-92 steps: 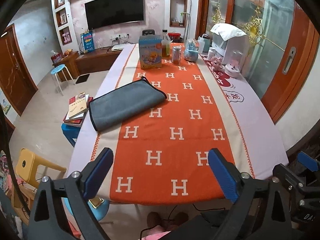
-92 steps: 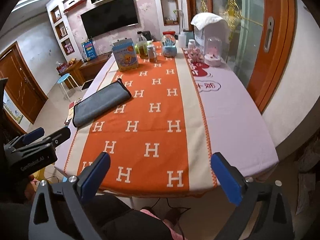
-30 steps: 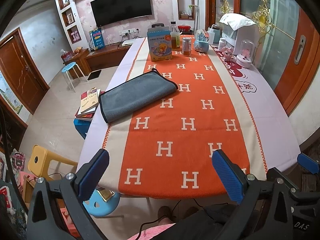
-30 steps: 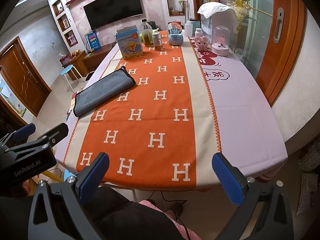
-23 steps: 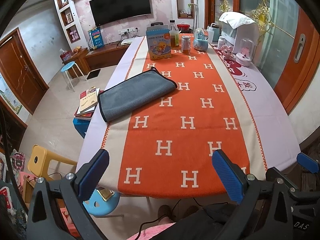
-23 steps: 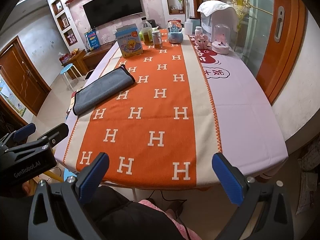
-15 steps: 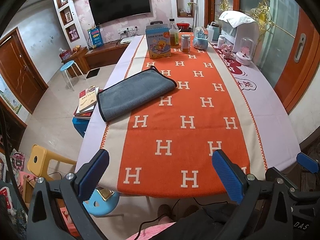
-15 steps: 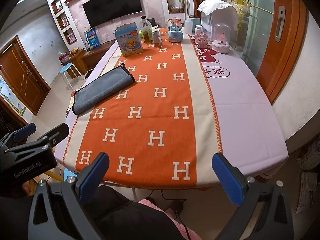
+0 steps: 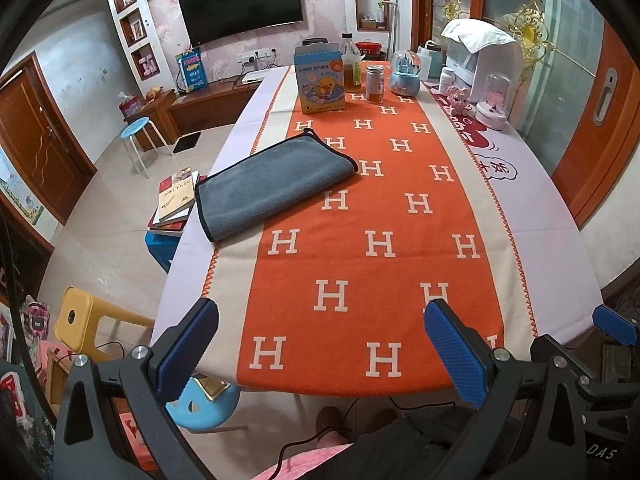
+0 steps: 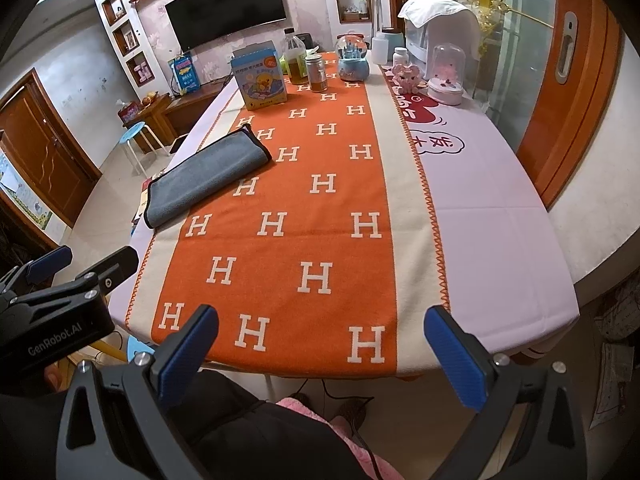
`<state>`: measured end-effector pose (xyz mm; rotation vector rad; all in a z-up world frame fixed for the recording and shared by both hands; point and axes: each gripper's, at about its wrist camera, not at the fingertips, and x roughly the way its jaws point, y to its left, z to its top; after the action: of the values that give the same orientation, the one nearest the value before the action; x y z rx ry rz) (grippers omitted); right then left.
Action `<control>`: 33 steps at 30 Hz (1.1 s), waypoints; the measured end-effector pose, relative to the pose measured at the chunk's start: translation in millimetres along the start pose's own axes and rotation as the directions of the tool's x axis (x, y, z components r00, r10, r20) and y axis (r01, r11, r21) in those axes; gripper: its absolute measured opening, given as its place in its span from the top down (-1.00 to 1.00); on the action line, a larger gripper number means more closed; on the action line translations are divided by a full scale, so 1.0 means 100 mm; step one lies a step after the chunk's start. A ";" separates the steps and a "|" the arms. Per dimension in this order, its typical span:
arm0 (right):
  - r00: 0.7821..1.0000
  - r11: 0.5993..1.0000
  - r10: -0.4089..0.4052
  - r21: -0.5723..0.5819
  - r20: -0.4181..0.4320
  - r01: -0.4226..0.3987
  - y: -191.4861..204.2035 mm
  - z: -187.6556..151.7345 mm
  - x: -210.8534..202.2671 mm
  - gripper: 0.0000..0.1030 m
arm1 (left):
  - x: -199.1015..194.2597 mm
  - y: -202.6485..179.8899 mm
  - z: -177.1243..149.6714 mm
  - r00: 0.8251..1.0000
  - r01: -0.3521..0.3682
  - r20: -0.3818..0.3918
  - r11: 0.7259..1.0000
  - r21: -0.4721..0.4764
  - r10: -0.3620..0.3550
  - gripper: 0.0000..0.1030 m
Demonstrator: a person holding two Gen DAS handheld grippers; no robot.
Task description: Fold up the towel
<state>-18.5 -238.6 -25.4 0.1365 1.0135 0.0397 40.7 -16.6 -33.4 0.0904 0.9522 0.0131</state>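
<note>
A grey towel point(image 9: 272, 186) with a dark edge lies folded into a long strip on the left side of the table, partly on the orange runner point(image 9: 360, 240). It also shows in the right wrist view point(image 10: 204, 178). My left gripper point(image 9: 320, 340) is open and empty, held back over the near table edge, far from the towel. My right gripper point(image 10: 320, 344) is open and empty, also over the near edge. The left gripper's body shows at the left of the right wrist view point(image 10: 60, 300).
A blue duck box point(image 9: 319, 84), a bottle point(image 9: 351, 68), a jar point(image 9: 375, 84), a snow globe point(image 9: 405, 72) and a white appliance point(image 9: 484, 60) stand at the far end. Books on a stool point(image 9: 174, 200) and a yellow stool point(image 9: 88, 320) stand left of the table.
Both grippers have drawn back slightly from the table over the last seconds and stay open. The towel has not moved.
</note>
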 end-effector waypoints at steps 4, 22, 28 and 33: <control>1.000 1.000 0.000 -0.001 -0.002 0.000 0.02 -0.01 0.01 -1.00 | 0.01 0.01 0.01 1.000 0.001 -0.002 1.000 0.001 -0.001 -0.99; 1.000 1.000 -0.001 -0.001 -0.006 0.001 0.05 0.01 0.02 -1.00 | 0.05 0.04 0.03 1.000 0.009 -0.003 1.000 0.002 -0.009 -0.99; 1.000 1.000 0.000 -0.001 -0.007 0.000 0.04 0.03 0.01 -1.00 | 0.05 0.05 0.02 1.000 0.009 -0.003 1.000 0.002 -0.009 -0.99; 1.000 1.000 -0.001 -0.001 -0.008 0.001 0.05 0.02 0.01 -1.00 | 0.05 0.05 0.03 1.000 0.009 -0.005 1.000 0.003 -0.009 -0.99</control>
<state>-15.7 -234.1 -24.9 0.1350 1.0210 0.0400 45.8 -11.4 -35.2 0.0884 0.9577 0.0034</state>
